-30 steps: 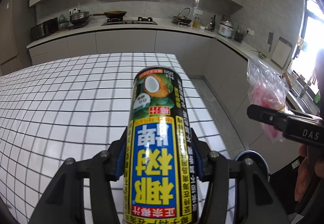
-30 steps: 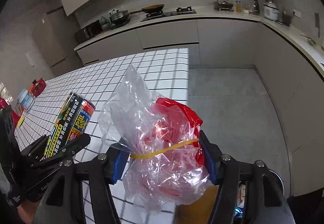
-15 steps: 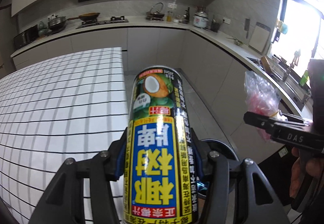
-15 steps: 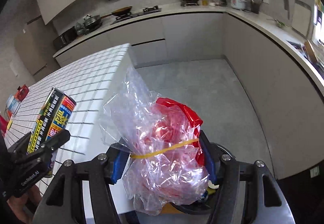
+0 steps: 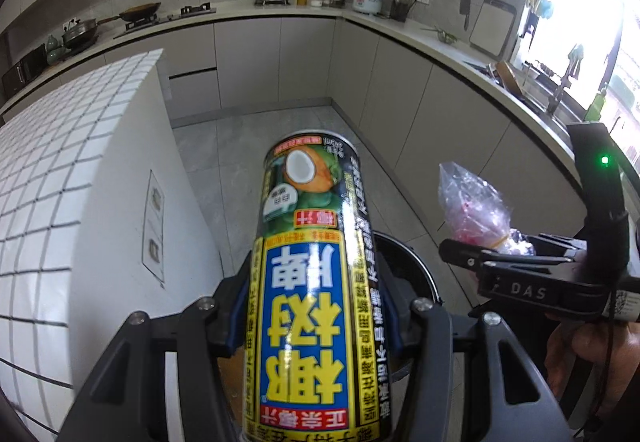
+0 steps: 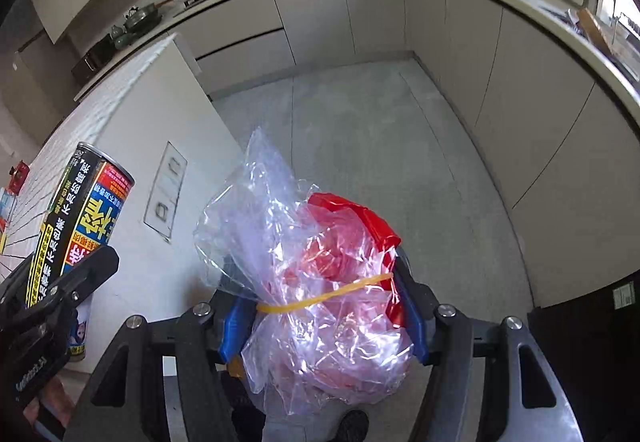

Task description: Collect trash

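My left gripper [image 5: 316,318] is shut on a tall drink can [image 5: 316,282] with a yellow and blue label and a coconut picture. It holds the can above a round black trash bin [image 5: 416,274] on the floor. The can also shows in the right wrist view [image 6: 84,218] at the left. My right gripper [image 6: 324,318] is shut on a clear plastic bag [image 6: 320,282] of red scraps tied with a yellow rubber band. The bag also shows in the left wrist view [image 5: 472,210], to the right of the can and beside the bin.
The white tiled island [image 5: 60,170] ends at my left, with its side panel [image 6: 160,162] beside the can. Grey floor [image 6: 360,122] lies ahead. Grey cabinets and a worktop [image 5: 420,42] run along the back and right. A window [image 5: 580,22] is at the right.
Both grippers have swung right, off the tiled island, and tilted down over the floor. The bin has come into view under the can. Both grips are unchanged.
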A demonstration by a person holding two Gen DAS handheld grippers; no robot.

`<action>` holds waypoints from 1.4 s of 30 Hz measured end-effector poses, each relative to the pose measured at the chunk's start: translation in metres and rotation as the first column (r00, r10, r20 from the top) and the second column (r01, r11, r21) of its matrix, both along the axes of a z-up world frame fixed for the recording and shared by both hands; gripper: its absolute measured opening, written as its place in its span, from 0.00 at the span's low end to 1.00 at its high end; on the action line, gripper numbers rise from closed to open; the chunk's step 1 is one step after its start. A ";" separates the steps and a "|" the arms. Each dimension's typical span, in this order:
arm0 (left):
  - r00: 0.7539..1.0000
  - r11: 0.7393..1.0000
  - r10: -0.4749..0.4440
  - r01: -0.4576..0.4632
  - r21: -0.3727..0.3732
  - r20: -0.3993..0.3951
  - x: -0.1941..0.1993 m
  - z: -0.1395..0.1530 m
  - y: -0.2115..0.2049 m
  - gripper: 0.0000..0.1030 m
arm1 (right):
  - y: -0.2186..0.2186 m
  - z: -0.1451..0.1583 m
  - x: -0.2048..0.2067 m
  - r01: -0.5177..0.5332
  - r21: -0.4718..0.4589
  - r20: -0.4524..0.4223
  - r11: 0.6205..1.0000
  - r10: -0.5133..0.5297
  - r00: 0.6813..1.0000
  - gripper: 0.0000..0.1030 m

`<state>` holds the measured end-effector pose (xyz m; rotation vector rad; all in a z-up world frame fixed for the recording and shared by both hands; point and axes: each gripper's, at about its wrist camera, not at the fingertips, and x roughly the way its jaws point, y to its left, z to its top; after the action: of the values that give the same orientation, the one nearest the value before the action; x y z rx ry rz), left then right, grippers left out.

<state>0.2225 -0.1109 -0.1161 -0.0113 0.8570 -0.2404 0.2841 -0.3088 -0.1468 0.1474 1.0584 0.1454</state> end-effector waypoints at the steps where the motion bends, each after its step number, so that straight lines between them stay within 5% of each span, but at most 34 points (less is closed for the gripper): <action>1: 1.000 1.000 0.005 -0.005 -0.001 -0.007 0.000 -0.005 -0.003 0.52 | -0.001 -0.007 0.003 -0.002 0.008 -0.007 1.000 0.002 1.000 0.63; 4: 1.000 1.000 0.025 -0.025 0.011 -0.014 0.001 -0.017 -0.010 0.52 | -0.002 -0.030 0.014 -0.038 0.031 -0.034 0.999 0.039 0.999 0.66; 7: 0.998 0.998 0.054 -0.054 0.015 -0.025 -0.001 -0.026 -0.011 0.52 | -0.006 -0.058 0.031 -0.037 0.042 -0.085 0.998 0.041 0.996 0.91; 23: 0.988 0.994 0.108 -0.109 -0.007 -0.113 0.005 -0.097 -0.065 0.53 | -0.055 -0.059 0.036 0.042 0.023 -0.031 0.999 -0.041 0.999 1.00; 25: 0.981 0.993 0.113 -0.116 -0.010 -0.156 0.011 -0.110 -0.073 0.77 | -0.058 -0.061 0.034 0.045 0.008 -0.030 0.999 -0.044 0.999 1.00; 26: 0.972 0.990 0.141 -0.144 -0.002 -0.189 0.012 -0.114 -0.074 0.80 | -0.063 -0.062 0.033 0.048 0.003 -0.038 0.999 -0.048 0.998 1.00; 28: 0.972 0.985 0.166 -0.173 -0.024 -0.168 0.008 -0.105 -0.070 0.87 | -0.071 -0.064 0.031 0.058 0.001 -0.056 0.998 -0.058 0.997 1.00; 30: 0.976 0.985 0.170 -0.167 0.032 -0.136 0.004 -0.093 -0.070 0.98 | -0.076 -0.063 0.027 0.065 -0.011 -0.063 0.998 -0.066 0.996 1.00; 35: 0.982 0.982 0.166 -0.156 0.103 -0.087 -0.002 -0.072 -0.069 1.00 | -0.082 -0.058 0.022 0.071 -0.006 -0.057 0.997 -0.071 0.996 1.00; 42: 0.985 0.983 0.161 -0.154 0.098 -0.062 -0.021 -0.044 -0.058 1.00 | -0.072 -0.042 0.004 0.027 -0.044 -0.012 0.999 -0.028 1.000 1.00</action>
<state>0.2012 -0.1686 -0.1599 -0.0006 0.9310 -0.0512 0.2876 -0.3805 -0.1891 0.1237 1.0708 0.0967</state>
